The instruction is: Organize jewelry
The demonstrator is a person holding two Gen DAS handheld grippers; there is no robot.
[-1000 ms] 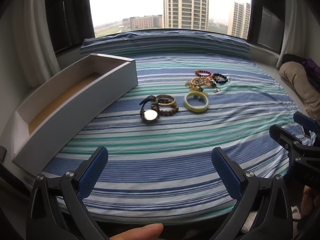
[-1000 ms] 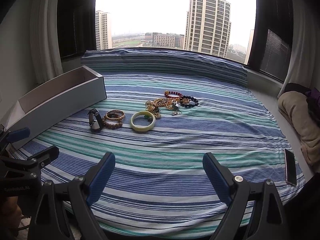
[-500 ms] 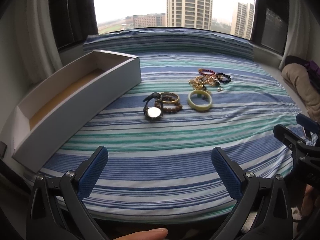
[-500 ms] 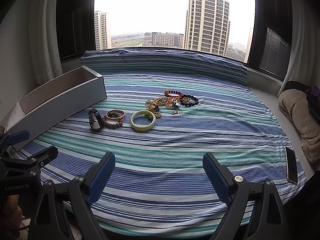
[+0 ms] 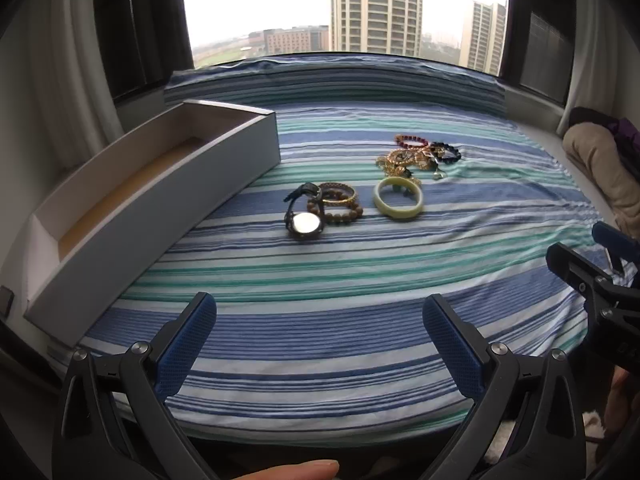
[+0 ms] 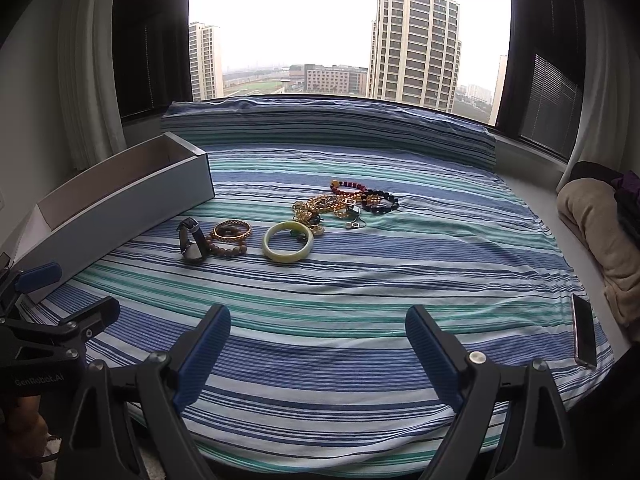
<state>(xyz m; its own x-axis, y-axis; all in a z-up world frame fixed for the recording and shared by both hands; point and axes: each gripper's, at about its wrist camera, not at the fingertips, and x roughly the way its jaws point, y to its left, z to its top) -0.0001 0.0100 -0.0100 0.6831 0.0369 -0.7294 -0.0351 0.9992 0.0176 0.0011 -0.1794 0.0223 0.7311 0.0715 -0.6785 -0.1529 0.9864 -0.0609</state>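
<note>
Jewelry lies on a striped bed sheet point(image 5: 360, 280). A black watch point(image 5: 303, 216) point(image 6: 192, 240) lies beside a gold bangle point(image 5: 338, 194) point(image 6: 232, 230) and a brown bead bracelet point(image 5: 342, 213) point(image 6: 226, 249). A pale green bangle point(image 5: 398, 201) point(image 6: 287, 243) lies to their right. Behind it is a tangle of gold chains point(image 5: 404, 160) point(image 6: 326, 206) with a red bead bracelet point(image 5: 412, 141) point(image 6: 347, 187) and a dark bead bracelet point(image 5: 446, 153) point(image 6: 380, 202). A long white open box point(image 5: 160, 200) point(image 6: 120, 208) stands at the left, empty. My left gripper point(image 5: 320, 340) and right gripper point(image 6: 318, 344) are open and empty, near the front edge.
A phone point(image 6: 584, 336) lies at the sheet's right edge. A beige cushion point(image 6: 600, 232) sits at the far right. A striped bolster point(image 6: 328, 128) runs along the window at the back. Curtains hang at both sides.
My left gripper has moved slightly forward and right, so the box and jewelry look nearer. The right gripper has barely moved. Both stay open.
</note>
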